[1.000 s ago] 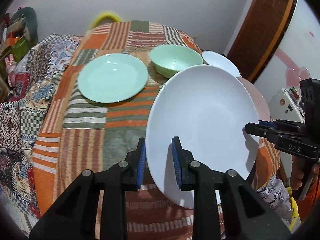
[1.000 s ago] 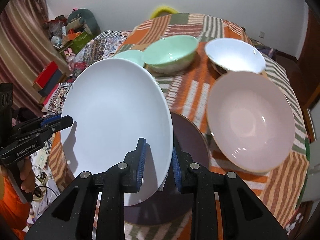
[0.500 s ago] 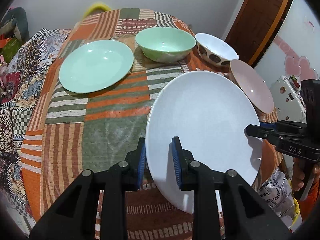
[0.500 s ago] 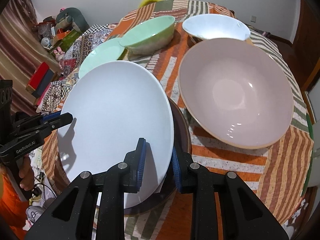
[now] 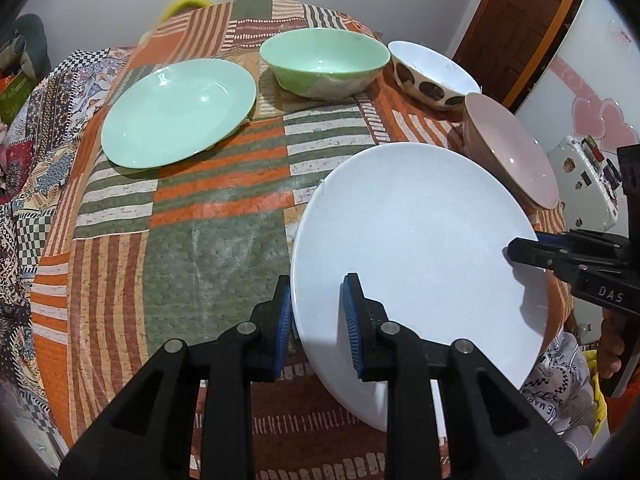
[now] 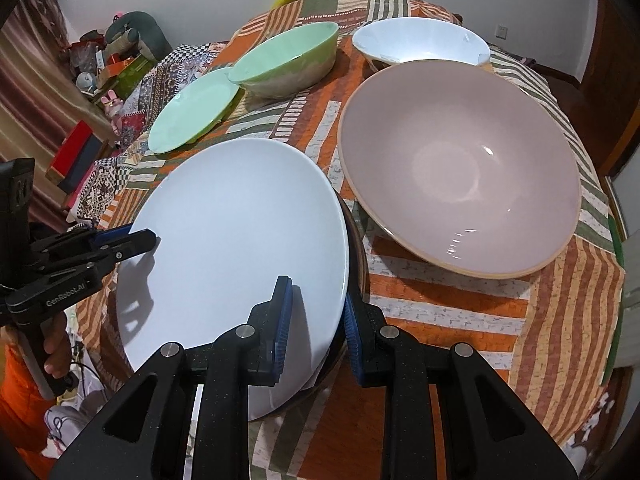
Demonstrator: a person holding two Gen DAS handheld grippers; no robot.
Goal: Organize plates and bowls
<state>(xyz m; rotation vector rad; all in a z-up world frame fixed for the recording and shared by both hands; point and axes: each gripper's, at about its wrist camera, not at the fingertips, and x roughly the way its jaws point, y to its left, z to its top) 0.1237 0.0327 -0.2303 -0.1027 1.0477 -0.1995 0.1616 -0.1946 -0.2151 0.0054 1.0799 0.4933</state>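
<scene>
A large white plate point(image 5: 420, 240) is held tilted by its two opposite rims. My left gripper point(image 5: 318, 300) is shut on its near-left rim. My right gripper point(image 6: 316, 304) is shut on the other rim and also shows as the right gripper point(image 5: 532, 254) in the left wrist view. Close under the white plate point(image 6: 240, 232) lies a dark brown plate point(image 6: 357, 252), with only its edge showing; whether they touch I cannot tell. A pink bowl point(image 6: 460, 168), a green bowl point(image 6: 288, 56), a white spotted bowl point(image 5: 432, 76) and a green plate point(image 5: 176, 112) stand on the table.
The round table wears a striped patchwork cloth point(image 5: 192, 240) that drops off at the near edge. A bare stretch of cloth lies between the green plate and the white plate. A person's hand point(image 6: 56, 356) holds the left gripper's handle. A bed with clutter point(image 6: 116, 68) stands at the left.
Both grippers have sunk with the white plate towards the table. The dark brown plate beneath it is now almost covered, and the bowls look nearer.
</scene>
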